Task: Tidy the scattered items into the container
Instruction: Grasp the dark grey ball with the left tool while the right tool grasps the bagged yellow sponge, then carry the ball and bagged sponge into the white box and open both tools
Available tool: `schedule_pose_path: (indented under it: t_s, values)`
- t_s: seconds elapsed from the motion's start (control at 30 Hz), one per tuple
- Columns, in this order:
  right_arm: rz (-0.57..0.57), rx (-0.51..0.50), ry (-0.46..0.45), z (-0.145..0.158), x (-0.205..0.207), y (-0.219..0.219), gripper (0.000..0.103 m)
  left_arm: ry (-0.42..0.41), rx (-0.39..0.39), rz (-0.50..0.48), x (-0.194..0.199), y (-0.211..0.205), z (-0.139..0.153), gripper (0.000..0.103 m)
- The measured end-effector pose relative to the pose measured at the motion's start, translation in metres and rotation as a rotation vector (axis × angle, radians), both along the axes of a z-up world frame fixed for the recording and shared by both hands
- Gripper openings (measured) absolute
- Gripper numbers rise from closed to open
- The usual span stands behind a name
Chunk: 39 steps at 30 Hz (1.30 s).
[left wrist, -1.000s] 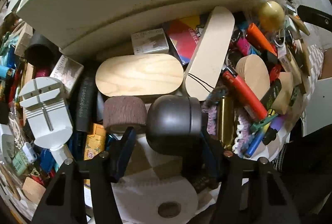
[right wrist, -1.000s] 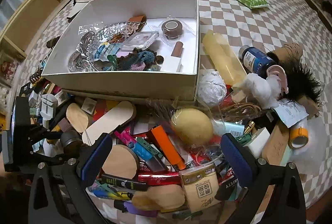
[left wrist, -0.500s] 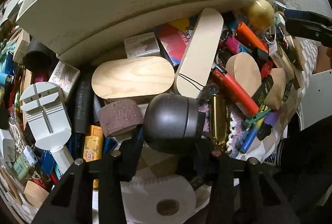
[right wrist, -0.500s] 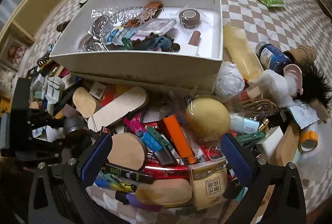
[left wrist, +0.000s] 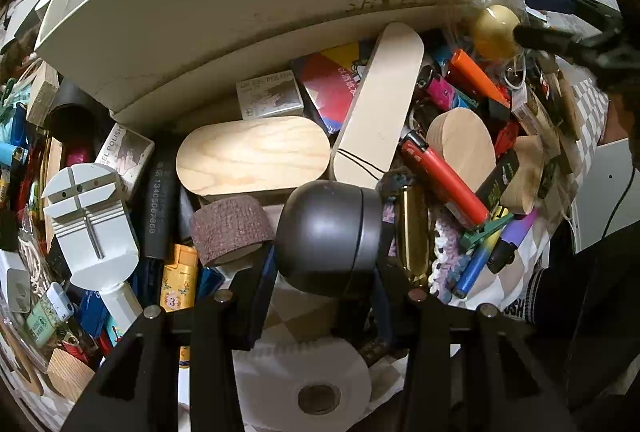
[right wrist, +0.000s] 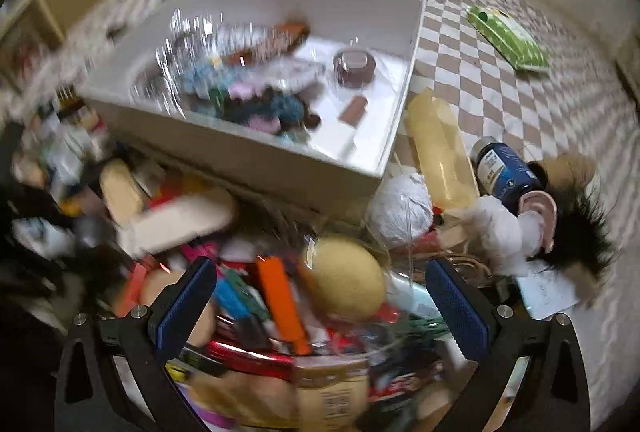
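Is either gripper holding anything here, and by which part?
The left gripper grips the dark grey rounded object across its rounded sides. The right gripper is open, holding nothing, above the yellow ball.

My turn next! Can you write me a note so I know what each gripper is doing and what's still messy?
Left gripper: closed on the dark grey rounded metal case, low over the pile, not yet in the box.
Right gripper: open, empty, above the yellow ball and orange lighter; view blurred.
White cardboard shoe box: already holds a brown tape roll, clear plastic wrap and yarn bits.
Left: drop in the case, then clear the pile in front, such as the wooden oval blocks and red lighter.
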State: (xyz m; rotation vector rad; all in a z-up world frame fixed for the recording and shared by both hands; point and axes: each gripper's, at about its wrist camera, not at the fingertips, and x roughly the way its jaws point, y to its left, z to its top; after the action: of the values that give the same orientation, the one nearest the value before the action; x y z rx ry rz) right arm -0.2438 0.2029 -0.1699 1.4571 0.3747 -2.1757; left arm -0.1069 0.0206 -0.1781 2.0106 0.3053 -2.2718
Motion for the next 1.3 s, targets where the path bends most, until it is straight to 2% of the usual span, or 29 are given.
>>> schedule_pose_path:
  t_s: [0.1, 0.27, 0.3, 0.33, 0.4, 0.57, 0.63, 1.0, 1.07, 1.13, 1.2, 1.3]
  values:
    - [0.025, 0.067, 0.012, -0.012, 0.001, -0.006, 0.103, -0.006, -0.002, 0.004, -0.001, -0.001, -0.001, 0.043]
    - [0.016, 0.106, -0.002, -0.025, -0.006, -0.007, 0.103, -0.006, 0.000, 0.006, -0.004, -0.002, 0.001, 0.043]
    - [0.017, 0.113, 0.001, -0.026, -0.007, -0.007, 0.100, -0.005, 0.001, 0.006, -0.004, -0.002, 0.001, 0.043]
    - [0.014, 0.118, -0.001, -0.027, -0.008, -0.008, 0.084, -0.005, 0.002, 0.005, -0.005, -0.001, 0.001, 0.043]
    - [-0.008, 0.145, -0.016, -0.030, -0.011, -0.009, 0.068, -0.004, 0.004, 0.006, -0.005, -0.001, 0.001, 0.043]
    - [-0.019, 0.132, -0.057, -0.028, -0.007, -0.009, 0.058, 0.009, 0.010, 0.007, -0.006, -0.001, 0.007, 0.043]
    - [-0.019, 0.110, -0.070, -0.026, -0.004, -0.008, 0.046, 0.016, 0.012, 0.008, -0.007, -0.002, 0.010, 0.043]
    - [-0.048, 0.044, -0.083, -0.006, 0.016, 0.002, 0.040, 0.072, 0.023, 0.020, -0.010, 0.002, 0.030, 0.043]
    - [-0.068, -0.003, -0.094, 0.002, 0.018, 0.009, 0.039, 0.081, 0.023, 0.028, -0.010, 0.002, 0.033, 0.043]
    - [-0.090, -0.045, -0.101, 0.011, 0.020, 0.014, 0.038, 0.087, 0.026, 0.029, 0.007, -0.015, 0.043, 0.043]
    - [-0.098, -0.085, -0.096, 0.020, 0.020, 0.017, 0.038, 0.099, 0.028, 0.029, 0.028, -0.005, 0.034, 0.043]
    - [-0.104, -0.165, -0.087, 0.038, 0.026, 0.017, 0.038, 0.116, 0.034, 0.034, 0.002, -0.004, 0.028, 0.043]
